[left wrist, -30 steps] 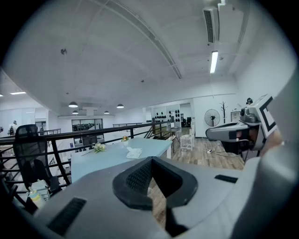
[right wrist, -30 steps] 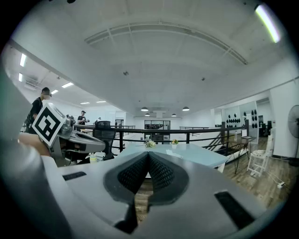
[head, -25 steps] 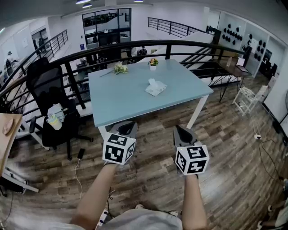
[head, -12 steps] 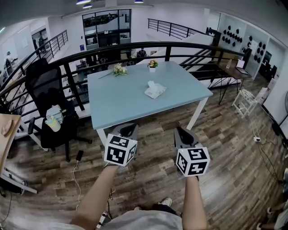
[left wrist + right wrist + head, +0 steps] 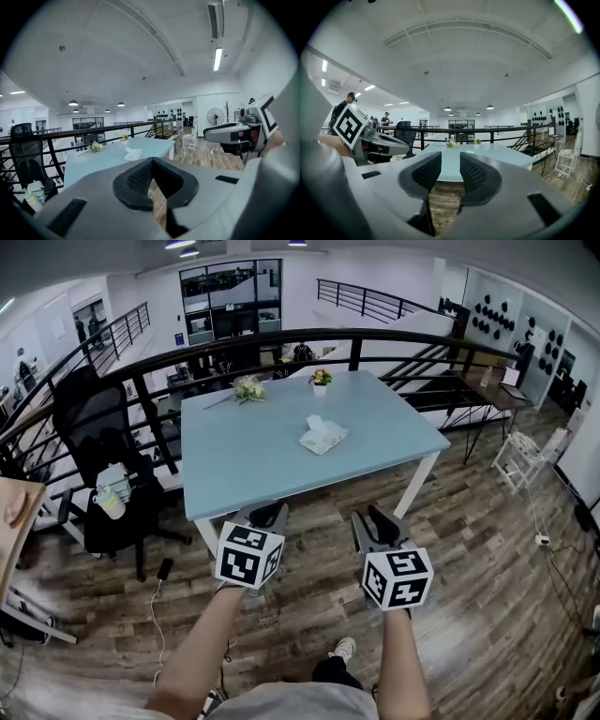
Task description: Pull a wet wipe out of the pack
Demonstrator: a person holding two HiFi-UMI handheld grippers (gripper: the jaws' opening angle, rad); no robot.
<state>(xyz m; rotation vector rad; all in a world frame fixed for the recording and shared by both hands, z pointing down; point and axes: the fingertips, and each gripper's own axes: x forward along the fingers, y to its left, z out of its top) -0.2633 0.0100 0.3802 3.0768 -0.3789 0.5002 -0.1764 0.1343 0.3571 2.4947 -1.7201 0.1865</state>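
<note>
Right gripper (image 5: 375, 518) is held out about level in front of the person. Its jaws are parting at this moment, with a clear gap between the ribbed pads and nothing in it; I take this as readying for the pinch on the wipe. Left gripper (image 5: 267, 512) sits beside it, a little apart, its pads pressed together at the tips and empty, probably because it has no job until the pack needs holding down. Both point toward the counter (image 5: 234, 460) but are short of its near edge, over the wooden floor (image 5: 469, 549), so the step in hand looks like the approach rather than any grasp. The wet wipe pack (image 5: 323, 437) lies toward the middle of the blue counter, well apart from both grippers. A crumpled white wipe stands up out of its top, which gives the right gripper something to take. Beyond it, near the far edge, a bunch of flowers (image 5: 248, 387) lies flat and a small flower pot (image 5: 321, 377) stands, both apart from the pack. Nothing sits on the counter between the near edge and the pack, so the reach across looks free. A black office chair (image 5: 94, 418) stands off the left end and a black railing (image 5: 356, 352) runs behind the counter, neither in the path.
</note>
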